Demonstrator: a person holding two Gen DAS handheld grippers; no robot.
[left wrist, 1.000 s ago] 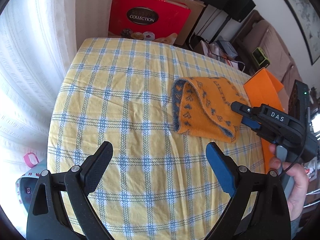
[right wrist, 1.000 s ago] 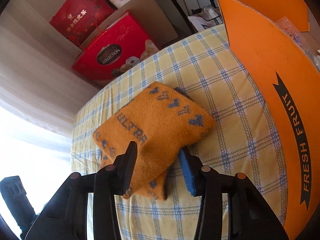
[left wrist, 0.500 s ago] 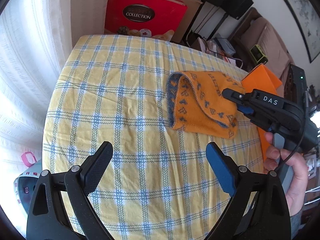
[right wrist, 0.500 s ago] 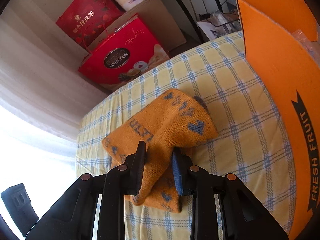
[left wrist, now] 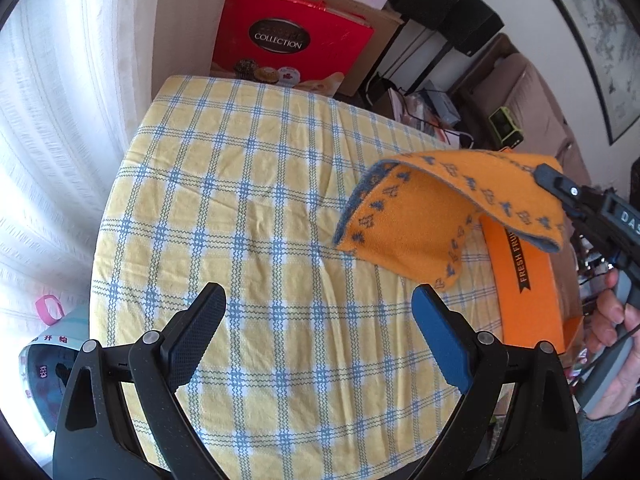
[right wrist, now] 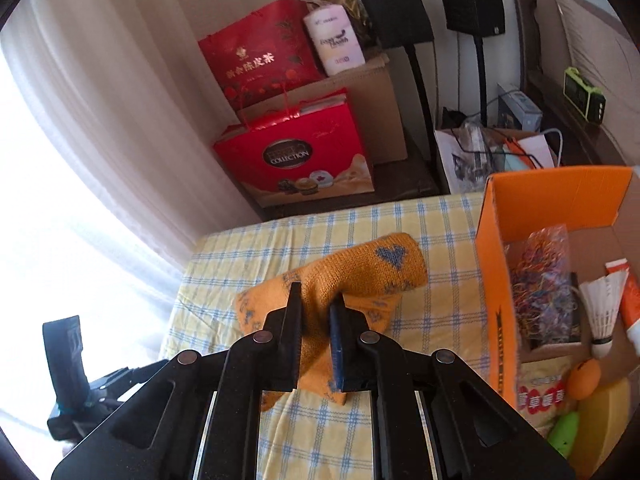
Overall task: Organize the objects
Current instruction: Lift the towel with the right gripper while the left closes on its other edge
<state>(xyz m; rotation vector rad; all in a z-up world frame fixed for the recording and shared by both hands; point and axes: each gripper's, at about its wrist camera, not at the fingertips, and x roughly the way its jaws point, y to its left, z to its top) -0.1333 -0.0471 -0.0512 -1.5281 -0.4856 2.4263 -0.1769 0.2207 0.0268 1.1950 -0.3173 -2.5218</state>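
An orange knitted cloth [left wrist: 420, 216] with blue hearts hangs in the air above the checked tablecloth [left wrist: 260, 208], drooping from one pinched edge. My right gripper [right wrist: 317, 300] is shut on the orange cloth [right wrist: 360, 272], seen from the side as the right gripper [left wrist: 560, 188] at the right edge of the left wrist view. An orange cardboard box [right wrist: 496, 264] marked FRESH FRUIT stands just right of the cloth, open at the top. My left gripper [left wrist: 320, 320] hovers open over the near part of the table, holding nothing.
The box holds a bag of rubber bands [right wrist: 540, 280], a shuttlecock [right wrist: 604, 312], a tube and other small items. Beyond the table stand a red gift bag [right wrist: 300, 152], cardboard boxes and speaker stands [right wrist: 416, 60]. A curtain [left wrist: 60, 120] hangs on the left.
My right gripper closed on the orange cloth and lifted it off the table; the cloth now hangs in the air. The left gripper stayed about where it was, still open.
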